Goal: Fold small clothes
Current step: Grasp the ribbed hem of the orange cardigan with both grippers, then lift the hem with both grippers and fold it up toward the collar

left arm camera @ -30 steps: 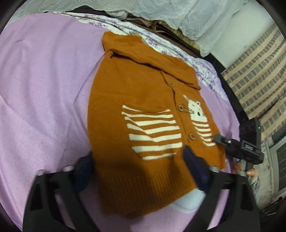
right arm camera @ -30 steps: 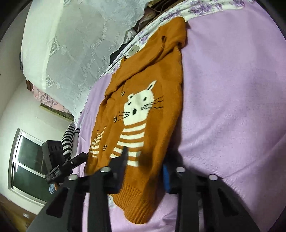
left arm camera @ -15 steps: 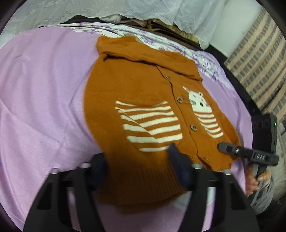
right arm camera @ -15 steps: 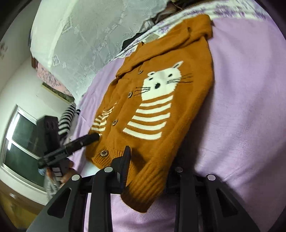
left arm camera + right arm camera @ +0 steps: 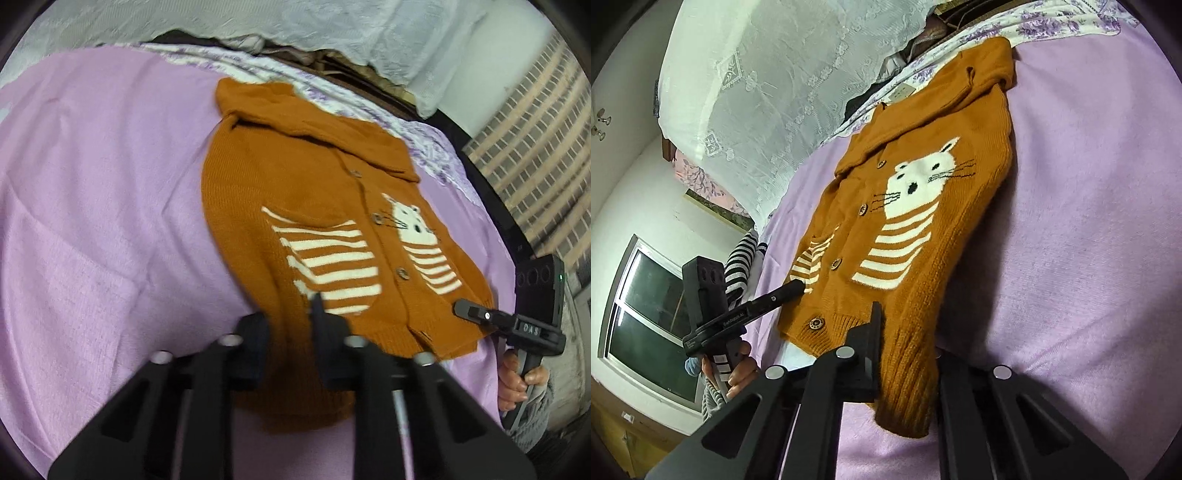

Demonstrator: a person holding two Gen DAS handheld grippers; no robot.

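- Item: small orange knit cardigan (image 5: 306, 206), cat motif (image 5: 923, 181) and cream stripes on the front, wooden buttons done up. Lies face up and flat on a lilac blanket (image 5: 96, 206) over a bed.
- Sleeves not visible at the sides; they look tucked behind or across the top under the collar, but I cannot confirm.
- Left gripper (image 5: 291, 332): jaws have just been closing and now sit narrow, pinching the ribbed hem at the cardigan's own right front corner. Knit visibly bunched between the pads.
- Right gripper (image 5: 905, 350): jaws have just been closing, now nearly together, clamped on the hem at the opposite bottom corner; ribbed fabric rides up between the fingers.
- In each wrist view the other gripper shows at the far hem corner, a hand around its handle.
- Orientation: long axis runs hem to collar, away from the person. Collar points at the floral pillow edge (image 5: 332, 99) and lace curtain (image 5: 783, 74); hem is nearest.
- Progress, my reading: early. Garment spread, both hem corners secured. No body fold visible.
- Remaining, likely: lift hem, carry it toward collar, lay down, smooth.
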